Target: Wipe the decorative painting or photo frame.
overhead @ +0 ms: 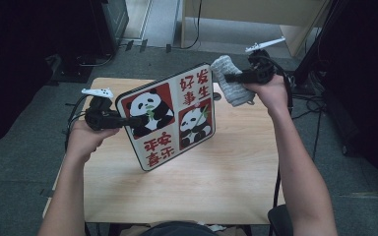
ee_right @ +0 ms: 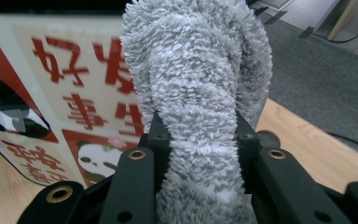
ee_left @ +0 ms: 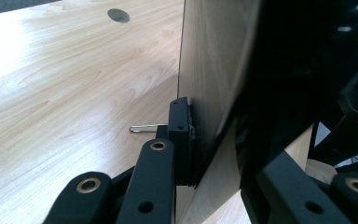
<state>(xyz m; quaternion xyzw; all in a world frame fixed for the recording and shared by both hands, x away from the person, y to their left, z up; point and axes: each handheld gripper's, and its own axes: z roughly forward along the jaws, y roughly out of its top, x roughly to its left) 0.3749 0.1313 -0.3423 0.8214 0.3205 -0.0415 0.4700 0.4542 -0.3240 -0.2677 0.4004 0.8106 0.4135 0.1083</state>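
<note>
From above, the person is holding a panda board (overhead: 170,117) up off the table (overhead: 226,172), tilted with its printed face toward them. The left gripper (overhead: 137,120) is clamping the board's left edge, forearm reaching in low from the bottom left. The right gripper (overhead: 230,77) is gripping a grey fluffy cloth (overhead: 229,83) just beside the board's upper right corner, that arm stretched forward and raised. This looks like the start of a wipe: board steadied, cloth not yet on the face. The next move calls for bringing the cloth across onto the printed side while the left hand is keeping the board firm.

In the left gripper view, the jaws are pinching the thin board (ee_left: 214,70) edge-on, the wooden table (ee_left: 65,93) lying beyond.

In the right gripper view, the jaws are squeezing the cloth (ee_right: 196,93) into a thick upright wad, with the board (ee_right: 65,93) close behind it at the left.
</note>
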